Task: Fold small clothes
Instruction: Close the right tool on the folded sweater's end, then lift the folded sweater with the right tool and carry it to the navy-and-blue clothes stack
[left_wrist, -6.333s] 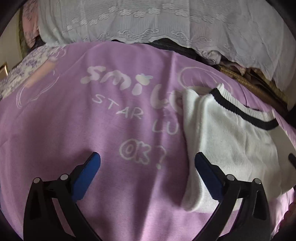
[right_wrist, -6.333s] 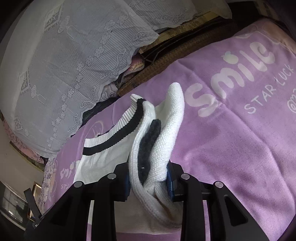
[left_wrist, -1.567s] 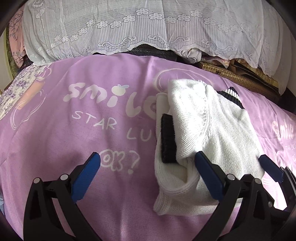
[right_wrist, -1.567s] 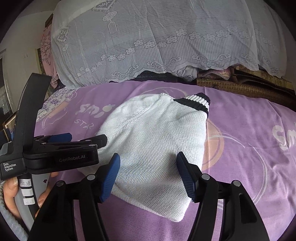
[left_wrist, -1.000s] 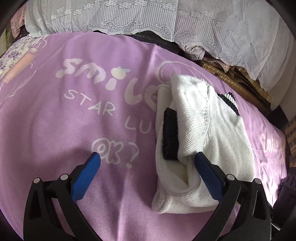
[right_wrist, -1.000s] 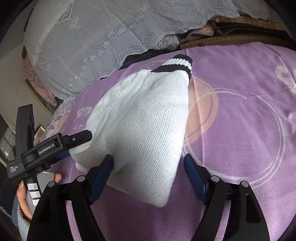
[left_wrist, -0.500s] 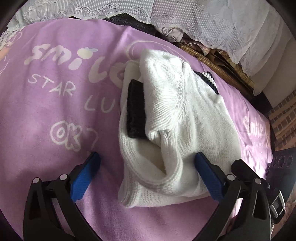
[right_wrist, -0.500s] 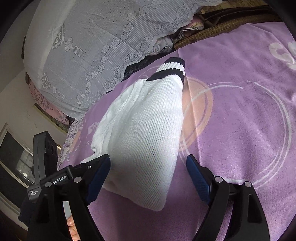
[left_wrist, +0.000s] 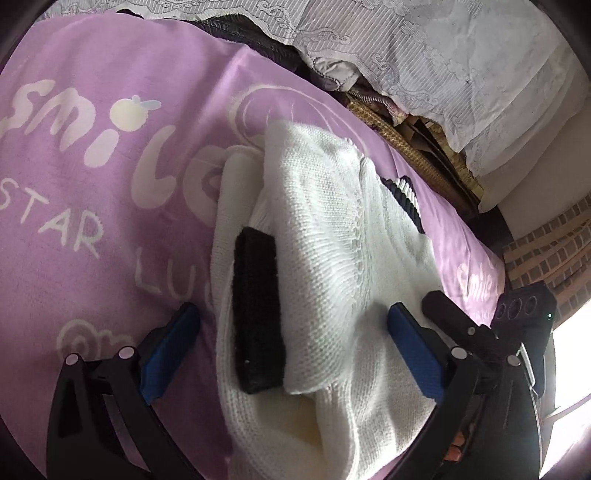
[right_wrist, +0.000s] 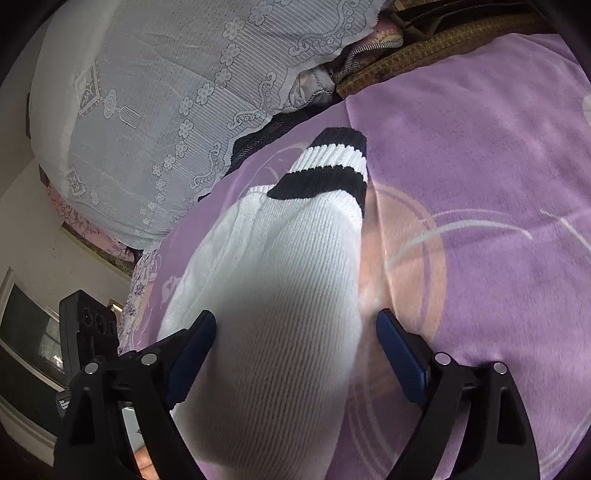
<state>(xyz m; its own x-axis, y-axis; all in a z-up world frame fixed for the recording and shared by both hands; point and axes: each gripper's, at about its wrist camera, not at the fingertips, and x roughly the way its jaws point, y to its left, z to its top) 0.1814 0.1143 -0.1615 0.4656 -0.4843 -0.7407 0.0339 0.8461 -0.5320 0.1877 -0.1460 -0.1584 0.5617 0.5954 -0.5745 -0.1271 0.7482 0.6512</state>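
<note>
A folded white knit sweater (left_wrist: 325, 240) lies on the purple blanket (left_wrist: 92, 184), with a black cuff (left_wrist: 258, 314) on top and a black-and-white striped hem (left_wrist: 404, 195) at its far end. My left gripper (left_wrist: 291, 345) is open, and the sweater's near end lies between its blue pads. The right gripper (left_wrist: 461, 325) shows at the right edge. In the right wrist view the sweater (right_wrist: 280, 295) bulges up between my right gripper (right_wrist: 297, 347), whose jaws are opening. The striped hem (right_wrist: 325, 166) points away. The left gripper's body (right_wrist: 88, 332) is at the left.
A white lace cover (right_wrist: 166, 92) drapes over a pile behind the blanket (right_wrist: 480, 147). A woven mat (left_wrist: 406, 140) edges the bed. A brick-patterned wall (left_wrist: 546, 251) is at the right. A hand (right_wrist: 144, 461) shows below the right gripper.
Both grippers have moved in on the sweater. It now fills the gap between the left fingers, which earlier stood to its left. The right jaws have spread a little wider.
</note>
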